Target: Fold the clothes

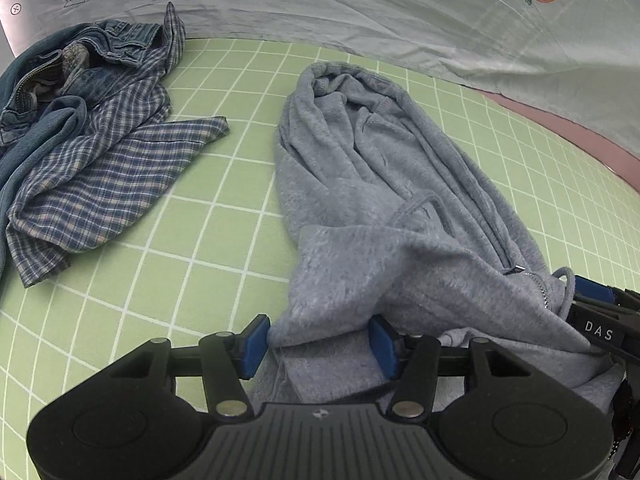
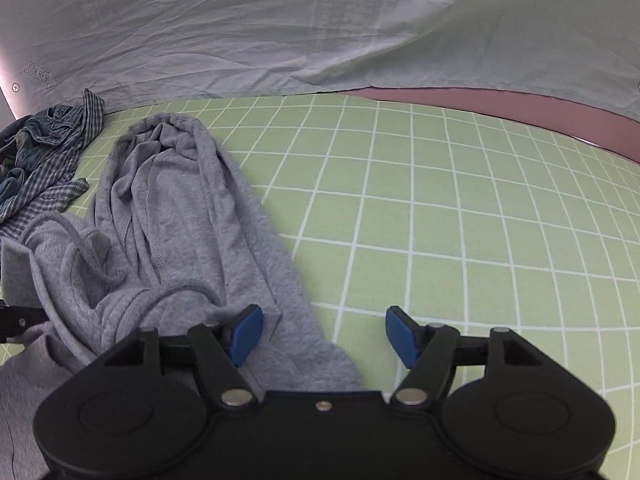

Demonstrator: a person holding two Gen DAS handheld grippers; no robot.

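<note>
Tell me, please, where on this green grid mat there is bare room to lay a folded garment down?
The widest bare stretch of the green grid mat lies right of the grey hoodie, up to the pink edge. A narrower strip runs between the hoodie and the plaid shirt. The far left corner is crowded with the shirt and denim.

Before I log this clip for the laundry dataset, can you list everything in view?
hoodie: one, grey, zip-front, bunched lengthwise mid-mat
checked shirt: one, blue and white, crumpled at the mat's left
denim garment: one, blue, piled with the shirt
grid mat: one, green with white lines, under everything
printed sheet: one, pale, behind the mat
left gripper: one, black, blue pads, jaws open around the hoodie's near edge
right gripper: one, black, blue pads, jaws open at the hoodie's right edge
</note>
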